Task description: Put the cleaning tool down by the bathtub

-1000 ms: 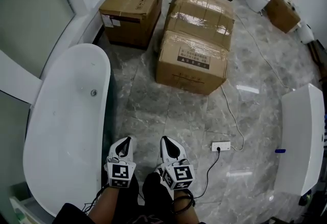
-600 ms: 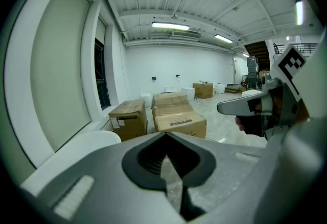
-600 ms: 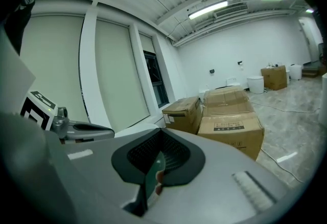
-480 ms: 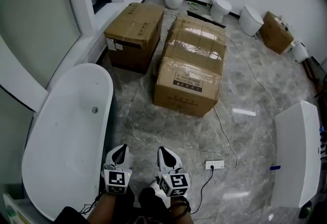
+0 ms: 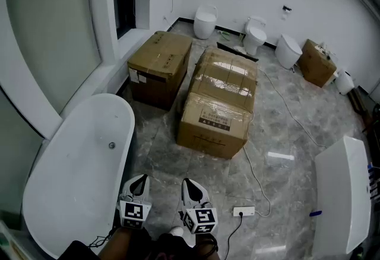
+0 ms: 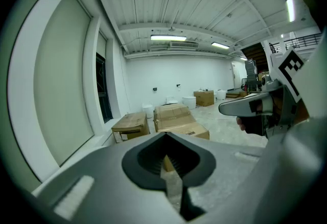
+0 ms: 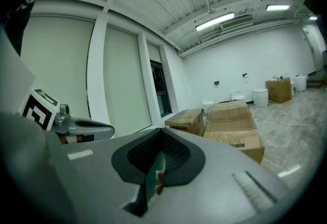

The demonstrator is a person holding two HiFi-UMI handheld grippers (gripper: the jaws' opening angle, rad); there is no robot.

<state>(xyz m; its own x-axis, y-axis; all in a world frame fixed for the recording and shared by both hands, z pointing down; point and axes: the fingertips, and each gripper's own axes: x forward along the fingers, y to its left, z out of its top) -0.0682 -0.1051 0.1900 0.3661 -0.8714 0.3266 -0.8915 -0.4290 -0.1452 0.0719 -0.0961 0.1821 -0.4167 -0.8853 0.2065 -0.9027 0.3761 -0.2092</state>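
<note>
Hovering just beside the white bathtub, the left tongs and right tongs are each pressed together with no cleaning tool between them or anywhere in view, so the putting-down looks either finished or not begun.

A bathtub is set at the left, a second bathtub at the far right. Between them, further ahead, cardboard boxes are grouped. Toilets are lined along the back wall. A power strip is laid on the floor in front.
</note>
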